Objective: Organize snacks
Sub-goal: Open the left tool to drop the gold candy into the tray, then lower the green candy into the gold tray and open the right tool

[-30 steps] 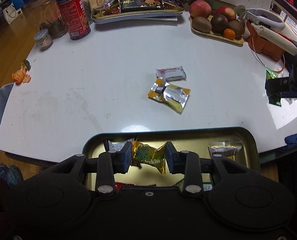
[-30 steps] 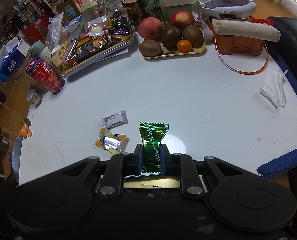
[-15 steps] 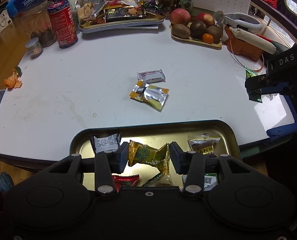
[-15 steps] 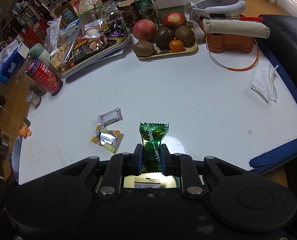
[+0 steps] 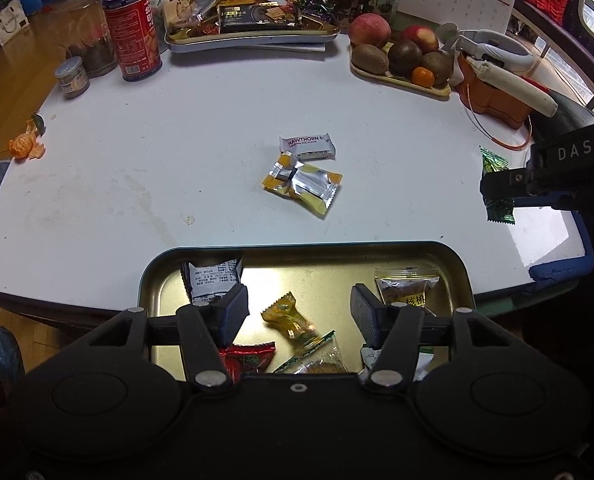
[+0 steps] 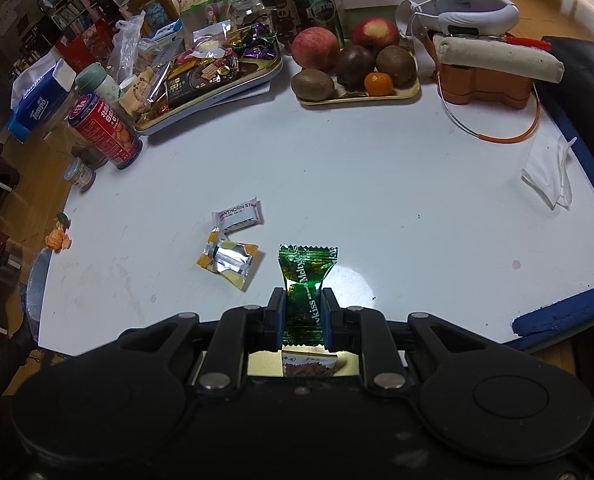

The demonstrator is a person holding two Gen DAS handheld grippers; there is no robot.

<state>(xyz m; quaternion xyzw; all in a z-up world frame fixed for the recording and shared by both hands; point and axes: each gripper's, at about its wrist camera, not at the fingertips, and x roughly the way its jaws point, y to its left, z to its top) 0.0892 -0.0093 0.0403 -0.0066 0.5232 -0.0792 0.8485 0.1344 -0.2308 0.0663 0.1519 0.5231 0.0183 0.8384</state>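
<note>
The right gripper (image 6: pixel 304 314) is clamping a green candy (image 6: pixel 305 280), which is sticking up past the fingertips over the near edge of the white table (image 6: pixel 337 168). Left of it, a silver-and-yellow packet (image 6: pixel 230 261) is lying beside a white hawthorn bar (image 6: pixel 238 214). At the far side, a fruit tray (image 6: pixel 411 92) is sitting right of a snack tray (image 6: pixel 213 98), with a red can (image 6: pixel 105 125) standing at the far left. A tissue (image 6: pixel 549 176) is lying at the right edge.
</note>
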